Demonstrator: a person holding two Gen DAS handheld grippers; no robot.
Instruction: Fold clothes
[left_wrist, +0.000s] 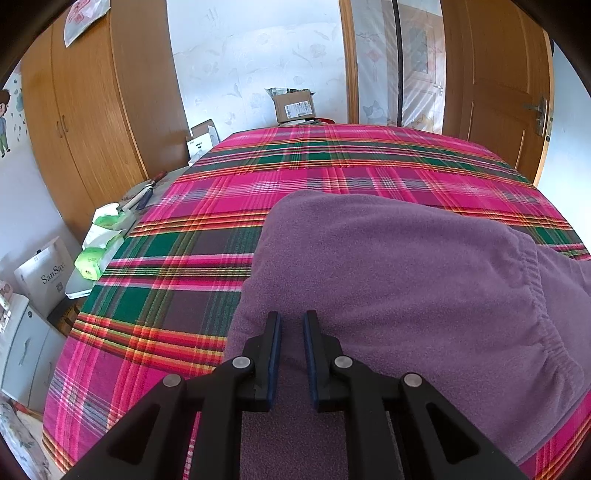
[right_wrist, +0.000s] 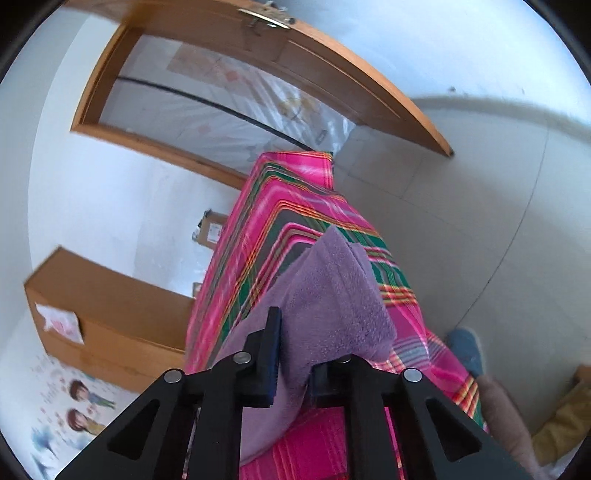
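Now, through my left wrist camera, a purple fleece garment (left_wrist: 388, 280) with a gathered elastic hem lies on a bed covered by a pink, green and orange plaid blanket (left_wrist: 177, 280). The fleece fills the near right of the bed. My left claw (left_wrist: 291, 321) hovers over its near left part, jaws parted with a narrow gap and nothing between them. Beyond the bed's left edge sit green tissue packs (left_wrist: 92, 262); a cardboard box (left_wrist: 293, 105) stands past the far edge.

Through my right wrist camera, tilted steeply sideways, my right claw (right_wrist: 295, 332) is clenched on a bunched fold of the same purple fleece (right_wrist: 332, 295), which drapes over and hides the right finger. The cloth is raised above the plaid blanket (right_wrist: 258, 229). A wooden door (right_wrist: 295, 66) shows beyond.

I judge a fold is under way: the right claw carries an edge across. Next, lay it flat, aligned, before letting go.
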